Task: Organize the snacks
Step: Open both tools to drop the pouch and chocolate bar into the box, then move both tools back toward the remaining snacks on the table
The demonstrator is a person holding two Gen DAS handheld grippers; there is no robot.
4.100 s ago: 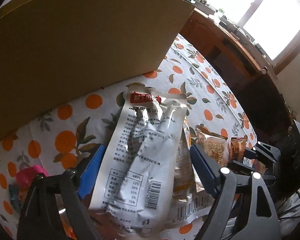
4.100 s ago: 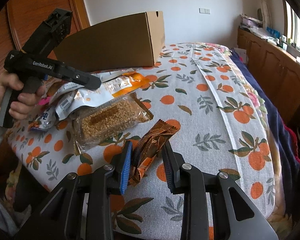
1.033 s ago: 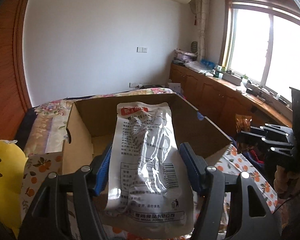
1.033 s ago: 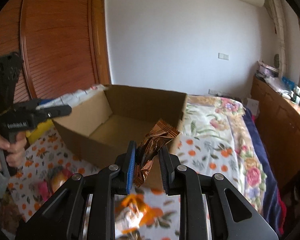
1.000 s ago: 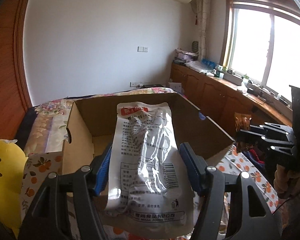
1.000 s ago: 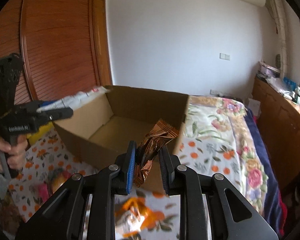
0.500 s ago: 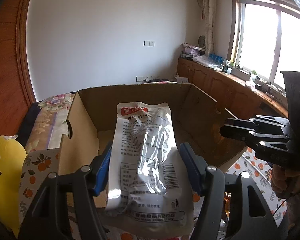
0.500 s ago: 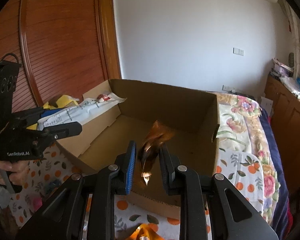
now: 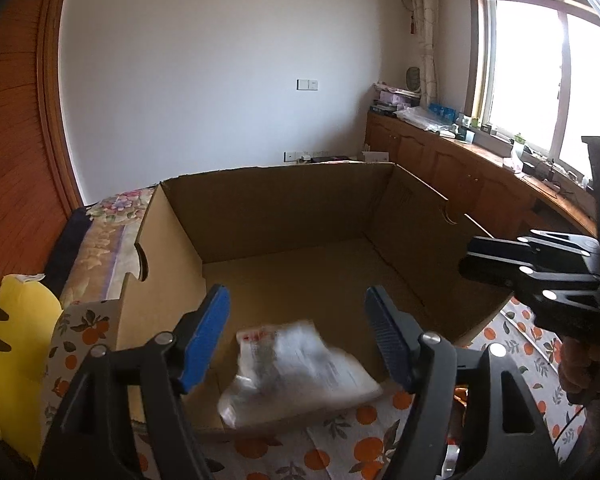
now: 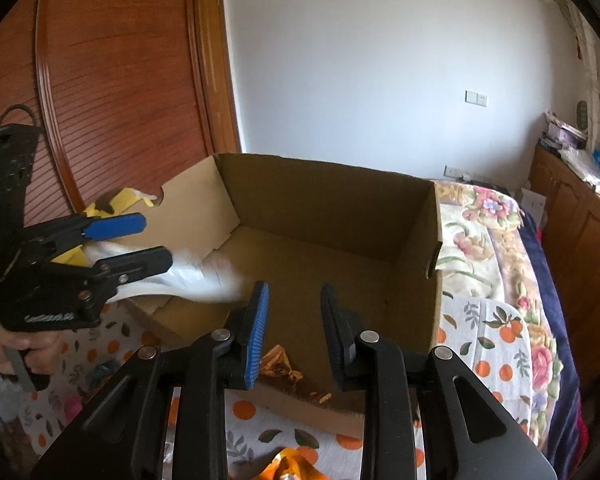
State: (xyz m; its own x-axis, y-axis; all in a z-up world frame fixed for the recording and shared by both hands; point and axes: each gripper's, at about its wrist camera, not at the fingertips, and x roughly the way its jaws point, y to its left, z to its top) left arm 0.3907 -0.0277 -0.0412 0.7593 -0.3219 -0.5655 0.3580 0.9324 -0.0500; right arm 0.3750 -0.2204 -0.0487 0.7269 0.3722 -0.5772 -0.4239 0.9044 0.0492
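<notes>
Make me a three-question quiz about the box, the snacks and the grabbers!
1. Where is the shiny brown wrapper?
A. Inside the cardboard box
B. Outside the box, on the cloth
C. Pinched in the right gripper

2. What colour are the pads on the fingers?
A. Red
B. Blue
C. Green

3. What is the left gripper doing?
A. Squeezing the white bag
B. Standing open, the bag loose below it
C. Shut tight on nothing

Answers:
1. A: it lies on the box floor by the near wall. The right gripper's fingers have just been opening, and nothing is between them.
2. B: both grippers have blue pads.
3. B: its fingers have just been opening, and the blurred bag touches neither.
</notes>
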